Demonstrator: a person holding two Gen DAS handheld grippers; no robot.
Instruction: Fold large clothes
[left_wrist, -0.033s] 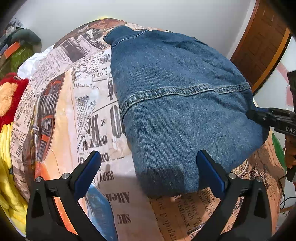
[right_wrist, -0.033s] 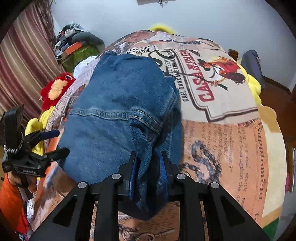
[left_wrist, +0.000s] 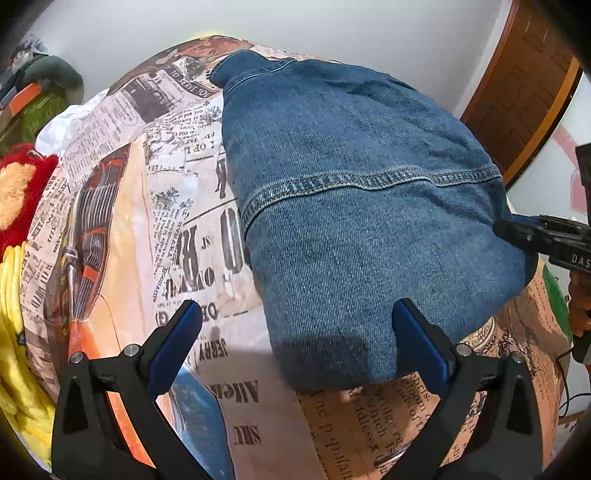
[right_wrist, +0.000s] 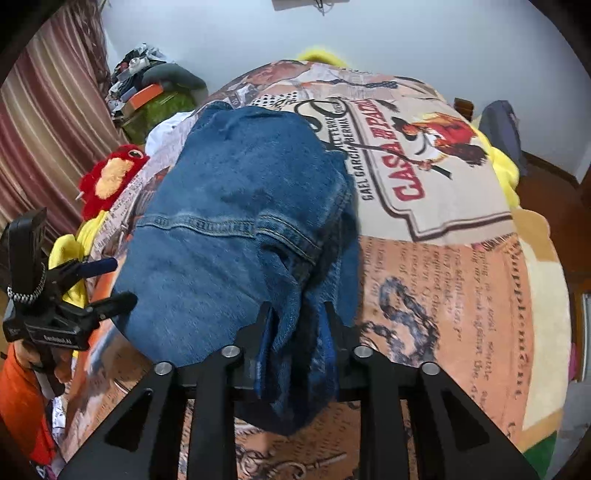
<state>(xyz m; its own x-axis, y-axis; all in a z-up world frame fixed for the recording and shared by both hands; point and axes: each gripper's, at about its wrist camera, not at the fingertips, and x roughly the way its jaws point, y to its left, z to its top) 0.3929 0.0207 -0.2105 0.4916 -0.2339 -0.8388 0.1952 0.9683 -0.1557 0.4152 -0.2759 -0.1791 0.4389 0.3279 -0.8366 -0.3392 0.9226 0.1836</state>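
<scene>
- Denim garment (right_wrist: 229, 236) lies on the printed bedspread (right_wrist: 443, 280), already folded into a compact stack; judging by that, mostly done, with the bunched near-right corner still to flatten.
- Right gripper (right_wrist: 297, 332): clamped on that corner of the garment, fabric bunched between the jaws.
- Left gripper (left_wrist: 295, 332): wide apart, holding nothing, hovering over the garment's near-left edge.
</scene>
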